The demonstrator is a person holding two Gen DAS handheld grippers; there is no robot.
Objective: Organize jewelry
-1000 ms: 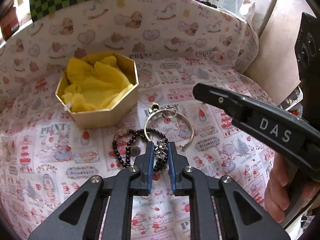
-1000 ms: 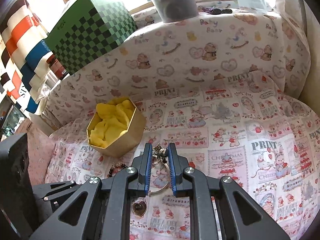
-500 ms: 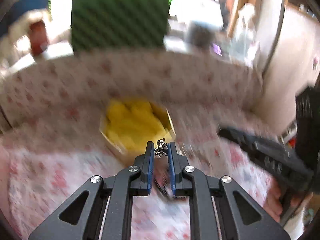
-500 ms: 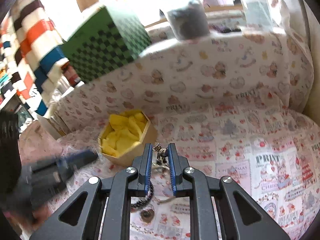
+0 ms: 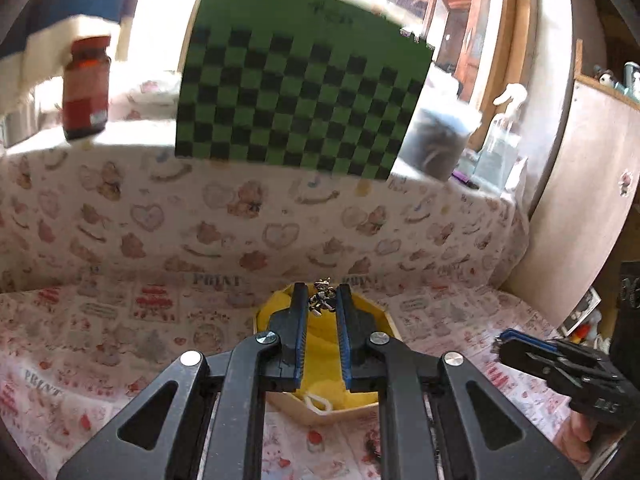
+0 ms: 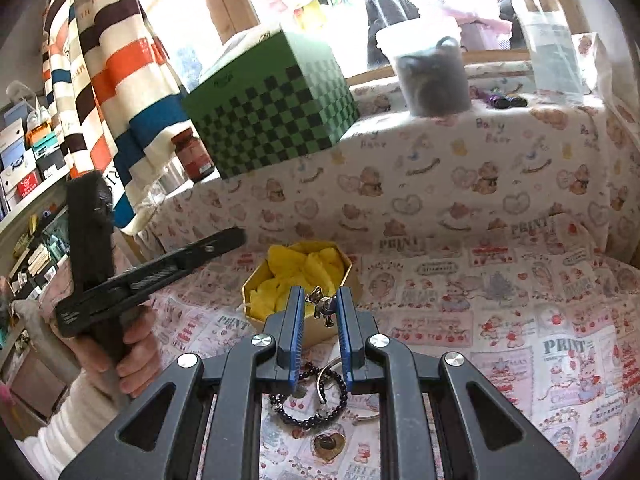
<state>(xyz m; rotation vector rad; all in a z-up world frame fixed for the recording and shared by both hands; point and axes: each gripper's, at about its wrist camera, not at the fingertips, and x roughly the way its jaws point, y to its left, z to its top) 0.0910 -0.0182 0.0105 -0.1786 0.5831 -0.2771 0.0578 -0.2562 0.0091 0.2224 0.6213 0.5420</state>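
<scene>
Left wrist view: the left gripper (image 5: 323, 306) is clenched on a small silver charm cluster (image 5: 321, 300), pinched at its fingertips directly above the gold hexagonal box lined with yellow tissue (image 5: 384, 314), which sits at six o'clock of the frame under the jaws. What hangs below the charm is hidden by the fingers. At four o'clock the right gripper (image 5: 505, 344) shows as a dark handle over the printed pink patchwork cloth (image 5: 120, 320).

From the right wrist view, the right gripper (image 6: 319, 308) is clenched on a silver teddy-bear charm (image 6: 320, 304) of a silver bangle (image 6: 326, 380), whose ring hangs below the fingers. The box (image 6: 260, 280) lies just beyond its tips at twelve o'clock. A black beaded bracelet (image 6: 308, 404) and a gold heart-shaped pendant (image 6: 329, 443) show at six o'clock, the pendant resting on the cloth; whether the beads hang or lie flat I cannot tell.

I judge the task early: no jewelry is visibly inside the box yet. Both held pieces need lowering and releasing, and the pendant awaits collecting.
</scene>
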